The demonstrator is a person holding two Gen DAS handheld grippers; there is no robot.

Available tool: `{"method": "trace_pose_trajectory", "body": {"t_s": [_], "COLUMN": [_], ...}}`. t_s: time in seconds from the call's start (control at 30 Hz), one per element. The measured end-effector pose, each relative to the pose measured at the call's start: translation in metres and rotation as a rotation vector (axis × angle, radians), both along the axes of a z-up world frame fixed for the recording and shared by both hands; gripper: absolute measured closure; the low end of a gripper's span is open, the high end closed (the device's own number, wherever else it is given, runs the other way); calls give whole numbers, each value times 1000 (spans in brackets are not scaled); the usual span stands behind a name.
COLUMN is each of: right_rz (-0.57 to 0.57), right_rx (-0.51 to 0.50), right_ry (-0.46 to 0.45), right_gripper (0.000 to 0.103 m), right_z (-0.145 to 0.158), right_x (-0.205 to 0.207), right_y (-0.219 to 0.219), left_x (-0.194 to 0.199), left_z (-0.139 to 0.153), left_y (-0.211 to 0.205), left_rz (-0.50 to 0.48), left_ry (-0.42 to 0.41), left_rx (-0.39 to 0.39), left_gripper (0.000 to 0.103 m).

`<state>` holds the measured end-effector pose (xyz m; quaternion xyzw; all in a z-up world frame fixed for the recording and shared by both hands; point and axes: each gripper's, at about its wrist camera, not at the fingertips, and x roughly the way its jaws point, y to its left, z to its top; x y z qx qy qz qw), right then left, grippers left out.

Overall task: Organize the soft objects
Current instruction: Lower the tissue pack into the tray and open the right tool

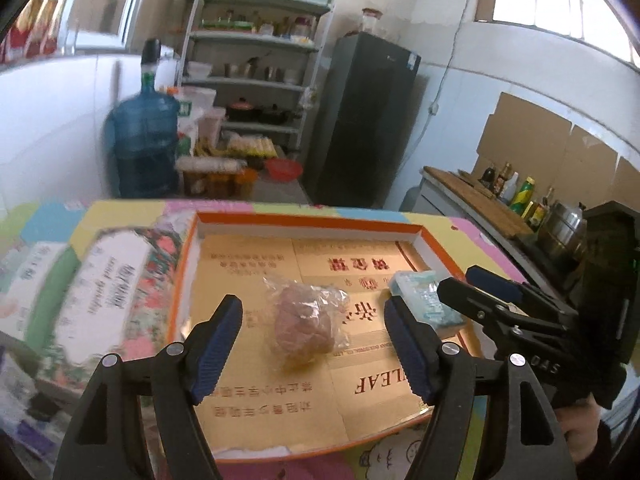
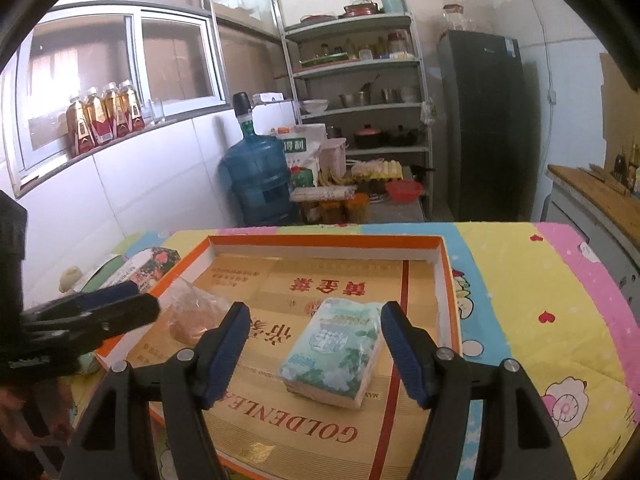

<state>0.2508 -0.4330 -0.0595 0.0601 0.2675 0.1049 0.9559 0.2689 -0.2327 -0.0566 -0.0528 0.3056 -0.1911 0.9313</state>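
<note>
A clear plastic bag with a pinkish-brown soft lump lies in the orange-rimmed tray, lined with gold cardboard. My left gripper is open, a finger on each side of the bag, neither pad touching it. A pack of tissues in green-and-white floral wrap lies to the right in the same tray. My right gripper is open around it, with gaps at both pads. The bag and the left gripper show at the left of the right wrist view. The right gripper reaches over the tissue pack.
A floral tissue box lies left of the tray on the colourful tablecloth. Behind the table stand a blue water jug, metal shelves and a dark fridge. A counter with bottles runs along the right.
</note>
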Motion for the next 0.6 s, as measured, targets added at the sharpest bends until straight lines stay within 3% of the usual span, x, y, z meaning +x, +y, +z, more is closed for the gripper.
{"method": "trace_pose_trajectory", "body": {"t_s": [0.13, 0.6], "right_rz": [-5, -13], "right_rx": [-7, -40], "right_ry": [-1, -10], "right_gripper": [35, 35], "right_z": [1, 10], "right_x": [-2, -26], "right_y": [3, 18], "left_x": [-19, -62], "left_z": [13, 42], "left_y": [2, 26], "left_rz": [9, 49], "left_ry": [-67, -162], "left_rx": [47, 45], "left_gripper": [28, 28]}}
